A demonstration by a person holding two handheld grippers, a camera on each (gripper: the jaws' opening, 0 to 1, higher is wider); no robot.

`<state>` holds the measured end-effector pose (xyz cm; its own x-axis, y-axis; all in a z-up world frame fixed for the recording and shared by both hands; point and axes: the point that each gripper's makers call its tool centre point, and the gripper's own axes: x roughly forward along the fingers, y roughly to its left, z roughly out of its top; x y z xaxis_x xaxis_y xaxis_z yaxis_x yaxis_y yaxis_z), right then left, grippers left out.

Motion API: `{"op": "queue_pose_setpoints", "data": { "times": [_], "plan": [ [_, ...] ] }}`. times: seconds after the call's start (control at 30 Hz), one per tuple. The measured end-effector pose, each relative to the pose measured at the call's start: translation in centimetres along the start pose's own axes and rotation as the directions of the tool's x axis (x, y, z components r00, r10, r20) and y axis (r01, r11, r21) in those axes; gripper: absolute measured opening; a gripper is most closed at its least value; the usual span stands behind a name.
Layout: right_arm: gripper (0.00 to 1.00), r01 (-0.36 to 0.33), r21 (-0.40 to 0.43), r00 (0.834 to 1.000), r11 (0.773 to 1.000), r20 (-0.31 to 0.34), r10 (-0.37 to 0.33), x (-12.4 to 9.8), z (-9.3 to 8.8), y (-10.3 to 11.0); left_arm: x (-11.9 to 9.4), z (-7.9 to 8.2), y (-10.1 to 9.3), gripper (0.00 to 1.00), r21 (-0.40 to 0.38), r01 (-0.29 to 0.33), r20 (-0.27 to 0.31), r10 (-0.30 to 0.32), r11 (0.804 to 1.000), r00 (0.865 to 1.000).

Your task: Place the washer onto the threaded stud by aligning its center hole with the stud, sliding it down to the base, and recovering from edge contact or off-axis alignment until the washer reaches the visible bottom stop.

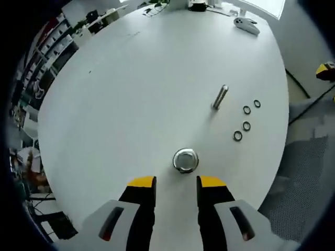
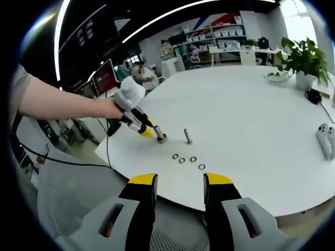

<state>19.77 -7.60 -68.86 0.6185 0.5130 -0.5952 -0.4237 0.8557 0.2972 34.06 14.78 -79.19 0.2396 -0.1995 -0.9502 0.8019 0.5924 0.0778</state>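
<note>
Left gripper [image 1: 176,181] hovering low over the white table [image 1: 136,89], yellow-tipped jaws spread apart, nothing between them. Just ahead of the tips, a shiny round metal knob [image 1: 185,160] on the tabletop, near the jaws but contact not clear. Further out, threaded stud [image 1: 220,97] standing upright, bare, nothing slid onto it. Beside it, four dark washers [image 1: 246,118] lying flat in a loose curved line, all apart from the stud.

Right gripper [image 2: 179,179] held back off the table's near edge, jaws equally wide, gripping nothing, touching nothing.

From the right gripper view, seen from the side: the left gripper [image 2: 157,136] held in a person's hand [image 2: 112,109], bare forearm reaching in from the left, tips down at the table [image 2: 251,120] by the knob [image 2: 162,138]. Stud [image 2: 187,136] upright just beyond, washers [image 2: 187,161] strung out in front of it, nearer this camera. Also a potted plant [image 2: 302,58] at the far right and a white controller [image 2: 325,139] at the table's right edge.

From the left gripper view, a white controller [image 1: 246,24] at the far rim and shelving off to the left. Nothing standing between stud and washers.
</note>
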Motion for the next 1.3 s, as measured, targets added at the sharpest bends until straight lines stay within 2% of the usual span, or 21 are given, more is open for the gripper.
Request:
{"op": "queue_pose_setpoints", "data": {
  "times": [0.07,0.13,0.2,0.3,0.37,0.47,0.53,0.63,0.9,1.0,1.1,1.2,1.27,1.3],
  "plan": [
    [0.37,-0.001,-0.002,1.000,1.000,-0.001,0.001,0.0,0.0,0.0,-0.3,-0.2,-0.2,0.29,-0.033,0.009,0.022,-0.008,0.999,1.000],
    [0.37,-0.003,-0.006,1.000,1.000,0.001,0.003,0.0,0.0,0.1,-1.0,-0.1,-0.6,0.30,-0.080,0.017,0.067,-0.012,0.997,0.998],
    [0.37,-0.008,-0.015,1.000,1.000,-0.005,0.007,0.0,-0.1,0.2,-1.6,0.1,-0.9,0.30,-0.093,0.016,0.111,-0.005,0.996,0.994],
    [0.37,-0.010,-0.020,1.000,1.000,-0.011,0.010,0.1,-0.1,0.3,-2.5,0.0,-1.6,0.30,-0.097,0.015,0.147,0.000,0.995,0.989],
    [0.37,-0.009,-0.019,1.000,1.000,-0.011,0.009,0.1,-0.1,0.2,-2.9,-0.2,-2.1,0.31,-0.129,0.025,0.174,-0.002,0.991,0.985],
    [0.37,-0.010,-0.018,1.000,1.000,-0.008,0.010,0.1,-0.1,0.2,-3.2,-0.6,-2.5,0.32,-0.227,0.055,0.230,-0.001,0.972,0.973],
    [0.37,-0.008,-0.013,1.000,1.000,-0.005,0.008,0.0,-0.1,0.2,-3.6,-1.0,-3.0,0.32,-0.255,0.068,0.249,-0.002,0.965,0.969],
    [0.37,-0.006,-0.011,1.000,1.000,-0.005,0.006,0.0,-0.1,0.1,-4.2,-1.6,-3.4,0.32,-0.250,0.058,0.260,0.010,0.966,0.966],
    [0.37,-0.008,-0.018,1.000,1.000,-0.009,0.008,0.1,-0.1,0.1,-7.4,-2.1,-3.8,0.33,-0.348,0.071,0.360,0.064,0.935,0.931],
    [0.37,-0.007,-0.018,1.000,1.000,-0.008,0.007,0.1,-0.1,0.1,-8.1,-2.4,-4.3,0.33,-0.354,0.082,0.383,0.065,0.932,0.921],
    [0.37,-0.004,-0.014,1.000,1.000,-0.001,0.004,0.0,0.0,0.1,-9.1,-2.7,-5.1,0.33,-0.399,0.122,0.426,0.065,0.909,0.902],
    [0.37,-0.006,-0.012,1.000,1.000,0.004,0.006,0.0,0.1,0.1,-10.3,-3.1,-5.2,0.34,-0.407,0.105,0.437,0.093,0.907,0.894],
    [0.37,-0.013,-0.012,1.000,1.000,0.004,0.013,0.0,0.1,0.2,-11.3,-3.3,-5.1,0.34,-0.418,0.102,0.457,0.111,0.903,0.882],
    [0.37,-0.013,-0.014,1.000,1.000,0.006,0.013,0.0,0.2,0.2,-12.0,-3.4,-5.2,0.34,-0.423,0.103,0.475,0.124,0.900,0.871]
  ]
}}
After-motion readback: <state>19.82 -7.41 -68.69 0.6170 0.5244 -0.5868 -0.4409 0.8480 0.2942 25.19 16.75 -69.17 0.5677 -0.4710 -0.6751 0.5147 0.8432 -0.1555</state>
